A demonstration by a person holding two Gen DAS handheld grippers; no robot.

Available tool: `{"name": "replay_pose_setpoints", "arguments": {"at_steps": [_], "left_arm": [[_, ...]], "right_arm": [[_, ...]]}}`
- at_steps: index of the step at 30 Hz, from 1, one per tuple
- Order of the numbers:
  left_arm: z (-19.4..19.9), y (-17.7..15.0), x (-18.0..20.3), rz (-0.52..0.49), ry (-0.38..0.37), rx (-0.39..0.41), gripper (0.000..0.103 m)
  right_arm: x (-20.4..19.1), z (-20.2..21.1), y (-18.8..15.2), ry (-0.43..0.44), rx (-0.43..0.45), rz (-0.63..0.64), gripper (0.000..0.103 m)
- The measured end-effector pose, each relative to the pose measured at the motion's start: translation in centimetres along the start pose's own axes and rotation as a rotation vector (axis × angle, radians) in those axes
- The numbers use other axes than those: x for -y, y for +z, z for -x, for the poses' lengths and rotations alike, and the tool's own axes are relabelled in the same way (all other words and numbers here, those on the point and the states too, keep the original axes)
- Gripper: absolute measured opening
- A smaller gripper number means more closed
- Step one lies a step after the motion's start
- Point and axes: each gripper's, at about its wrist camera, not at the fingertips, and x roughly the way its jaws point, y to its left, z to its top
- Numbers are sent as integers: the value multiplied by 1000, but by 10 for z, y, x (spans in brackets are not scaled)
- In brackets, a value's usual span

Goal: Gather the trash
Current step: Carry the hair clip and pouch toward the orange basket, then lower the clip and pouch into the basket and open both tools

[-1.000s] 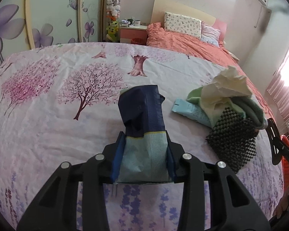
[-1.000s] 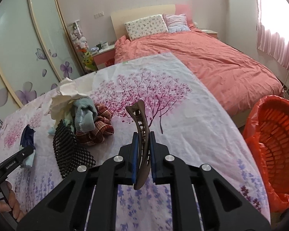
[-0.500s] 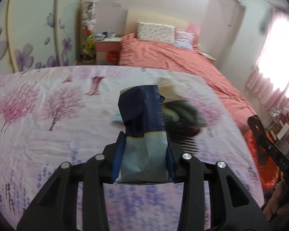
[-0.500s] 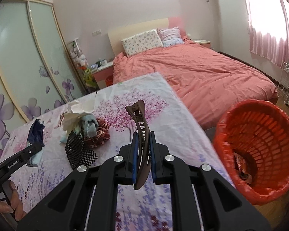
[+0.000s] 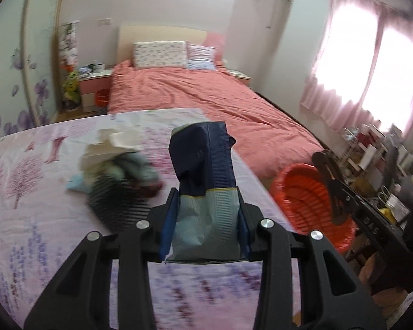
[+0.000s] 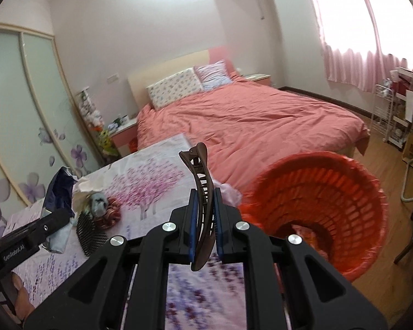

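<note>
blurred clutter pile (image 5: pixel 118 165), basket (image 6: pixel 344 192) contents unclear

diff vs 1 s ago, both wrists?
Both claws swung toward the red basket, which now fills the lower right of the right wrist view and has entered the left view. The pile on the floral cloth slid left. Unchanged: left claw clamps the blue packet, right claw the brown hair clip.

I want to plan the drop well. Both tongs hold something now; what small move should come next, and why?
Probably carry the right tongs a little further over the orange basket, then release. They are shut on the brown hair clip, and the basket's open mouth lies just to the right. The left tongs, gripping the dark blue packet, can follow.
</note>
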Motion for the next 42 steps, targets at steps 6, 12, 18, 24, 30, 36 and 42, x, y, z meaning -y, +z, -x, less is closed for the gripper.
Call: {"name": "replay_pose_setpoints", "arguments": {"at_steps": [6, 12, 18, 24, 30, 36, 42], "left_arm": [[-15, 0, 51, -50, -92, -17, 38], [-39, -4, 96, -107, -151, -52, 38], [-62, -8, 131, -143, -201, -87, 38], [-85, -10, 154, -160, -241, -118, 38], [-106, -12, 178, -184, -267, -138, 39], [-133, -16, 187, -188, -250, -191, 49], [-149, -22, 170, -173, -186, -221, 54]], "right_arm": [[28, 9, 5, -44, 35, -33, 11], [55, 16, 8, -75, 58, -68, 11], [77, 16, 10, -98, 69, -105, 11], [100, 11, 11, -119, 68, -144, 11], [120, 4, 14, -125, 61, -191, 11], [135, -4, 15, -115, 42, -243, 12], [139, -6, 8, -135, 18, -245, 37]]}}
